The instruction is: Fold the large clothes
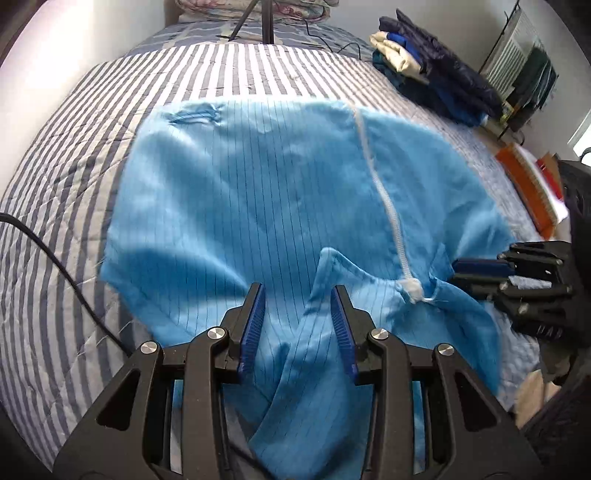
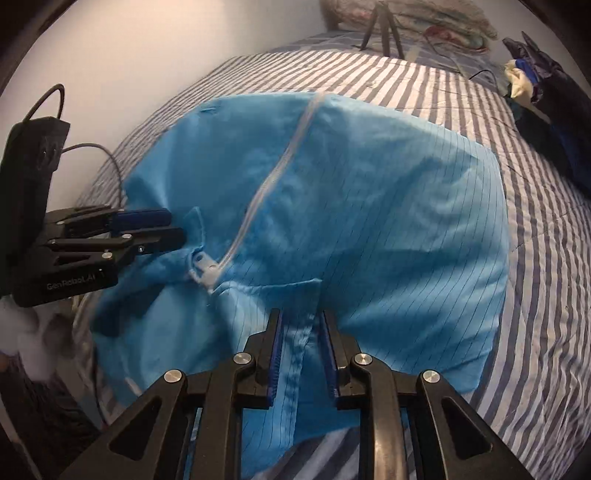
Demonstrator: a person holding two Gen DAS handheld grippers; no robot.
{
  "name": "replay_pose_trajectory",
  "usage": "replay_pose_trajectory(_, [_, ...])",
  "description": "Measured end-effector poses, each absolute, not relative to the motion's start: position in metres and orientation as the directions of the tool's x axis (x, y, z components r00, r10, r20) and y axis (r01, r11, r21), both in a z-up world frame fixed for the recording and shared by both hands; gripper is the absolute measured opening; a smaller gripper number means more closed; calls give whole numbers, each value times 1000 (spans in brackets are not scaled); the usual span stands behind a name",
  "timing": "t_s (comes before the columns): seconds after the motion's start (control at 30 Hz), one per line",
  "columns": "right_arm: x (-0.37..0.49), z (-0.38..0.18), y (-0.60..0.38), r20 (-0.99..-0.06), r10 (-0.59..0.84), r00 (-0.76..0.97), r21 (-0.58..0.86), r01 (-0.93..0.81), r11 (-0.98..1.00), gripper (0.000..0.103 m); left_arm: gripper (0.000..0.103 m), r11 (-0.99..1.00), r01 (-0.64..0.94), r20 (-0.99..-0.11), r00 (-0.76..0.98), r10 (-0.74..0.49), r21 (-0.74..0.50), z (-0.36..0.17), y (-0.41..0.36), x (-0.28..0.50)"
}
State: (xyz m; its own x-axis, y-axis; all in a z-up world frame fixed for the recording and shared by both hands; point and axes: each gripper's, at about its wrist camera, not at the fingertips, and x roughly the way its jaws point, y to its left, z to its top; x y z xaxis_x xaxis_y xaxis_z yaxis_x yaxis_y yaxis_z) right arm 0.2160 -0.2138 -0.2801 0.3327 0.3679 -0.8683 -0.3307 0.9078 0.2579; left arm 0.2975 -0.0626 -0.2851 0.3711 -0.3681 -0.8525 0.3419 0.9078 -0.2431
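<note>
A large light-blue pinstriped garment (image 1: pixel 258 192) with a white zipper (image 1: pixel 384 199) lies spread on a striped bed; it also shows in the right wrist view (image 2: pixel 388 206). My left gripper (image 1: pixel 298 295) is open, its blue pads either side of a raised collar fold (image 1: pixel 325 280) near the zipper pull (image 1: pixel 412 290). My right gripper (image 2: pixel 301 321) is open with a fold of the near hem (image 2: pixel 299 339) between its pads. Each gripper shows in the other's view, the right one (image 1: pixel 461 273) at the right, the left one (image 2: pixel 173 225) at the left.
The striped quilt (image 1: pixel 66 206) covers the bed. A pile of dark and cream clothes (image 1: pixel 424 62) sits at the far right. Tripod legs (image 1: pixel 258 22) and pillows stand at the head. A black cable (image 1: pixel 55 266) crosses the left. An orange box (image 1: pixel 524 184) lies beside the bed.
</note>
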Motion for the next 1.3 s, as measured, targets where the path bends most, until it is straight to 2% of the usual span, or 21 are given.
replay_pose_trajectory(0.13, [227,-234,-247,-763,466,449,368,-291,883,21,37,895,314,-802,415,-431,-318,-250,-36,311])
replay_pose_trajectory(0.2, [239,-220,-257,-737,443,511,349,-273,896,21,37,900,297,-789,444,-425,-318,-236,-26,330])
replay_pose_trajectory(0.47, [312,-226,-248,-751,376,543,283,-250,926,23,37,907,333,-789,469,-397,-258,-229,-42,402])
replay_pose_trajectory(0.6, [329,-244,-240,-770,384,510,289,-259,922,23,37,894,335,-796,429,-427,-299,-252,-54,434])
replay_pose_trajectory(0.8, [348,-280,-226,-819,355,450,250,-277,928,21,37,927,290,-860,381,-339,-237,-300,-60,452])
replay_pose_trajectory(0.87, [351,-294,-226,-837,351,419,247,-282,927,21,37,926,279,-866,361,-347,-255,-311,-59,453])
replay_pose_trajectory(1.07, [339,-270,-239,-824,363,435,267,-265,926,21,37,914,272,-844,370,-388,-301,-281,-36,451])
replay_pose_trajectory(1.2, [301,-250,-267,-789,409,459,310,-278,909,22,37,894,301,-794,423,-438,-333,-249,-2,418])
replay_pose_trajectory(1.3, [273,-251,-279,-785,426,450,318,-298,900,24,37,884,349,-803,402,-441,-311,-250,9,390])
